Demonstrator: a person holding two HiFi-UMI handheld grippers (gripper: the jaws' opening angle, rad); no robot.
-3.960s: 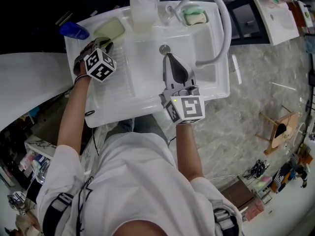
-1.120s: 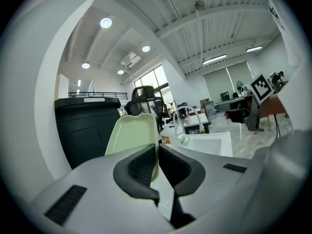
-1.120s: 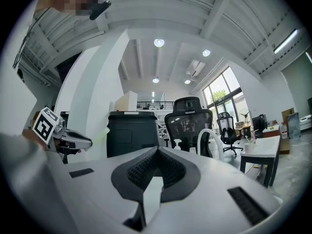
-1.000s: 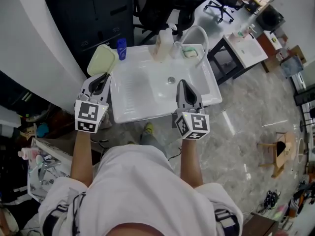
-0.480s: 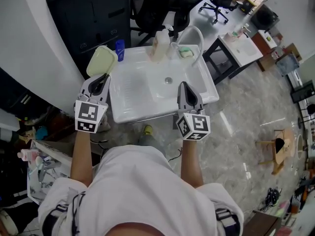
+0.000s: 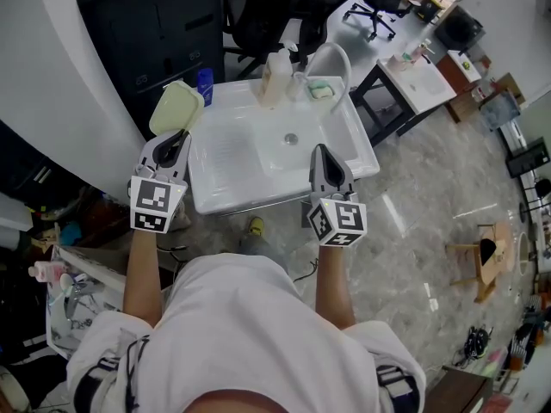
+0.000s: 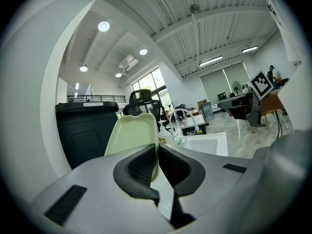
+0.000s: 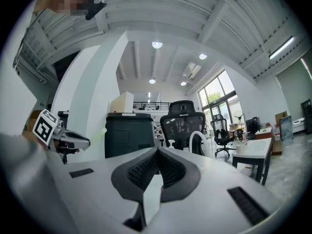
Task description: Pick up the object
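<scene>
Left tongs (image 6: 178, 138) clamped on the tray (image 6: 176, 106); right tongs (image 6: 319, 151) closed, empty.
The left jaws pinch the lower edge of the pale green tray, which stands upright from them at the rear-left corner of the sink (image 6: 250, 157). The right jaws meet with nothing between them, over the sink's front-right edge. A faucet (image 6: 337, 63) and a soap bottle (image 6: 274, 76) stand along the rear edge, with a blue bottle (image 6: 204, 84) just beside the tray.

The right gripper (image 8: 157, 152) has its jaws pressed together on nothing — beyond them stand a black office chair (image 8: 184, 126), a dark cabinet (image 8: 129, 133) and, far left, the left gripper (image 8: 73, 141).
</scene>
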